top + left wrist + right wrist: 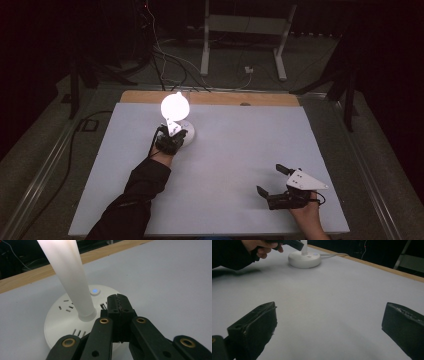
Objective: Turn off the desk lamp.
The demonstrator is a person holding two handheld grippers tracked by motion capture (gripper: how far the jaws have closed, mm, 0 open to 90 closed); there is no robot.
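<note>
A white desk lamp stands at the back left of the table, its head (175,105) glowing bright. Its stem (67,277) rises from a round white base (62,315) with socket slots and a small button (94,291) lit blue. My left gripper (118,298) is shut with nothing between its jaws, and its tip sits over the base just short of that button. I cannot tell whether it touches the base. In the high view the left gripper (172,140) is at the base (189,133). My right gripper (269,178) rests open at the near right, empty.
The pale grey table top (240,150) has a wooden strip (210,98) along its far edge. A white cable (334,254) runs from the lamp base (304,259) toward the back. Cables and a white metal stand (240,30) are on the dark floor beyond.
</note>
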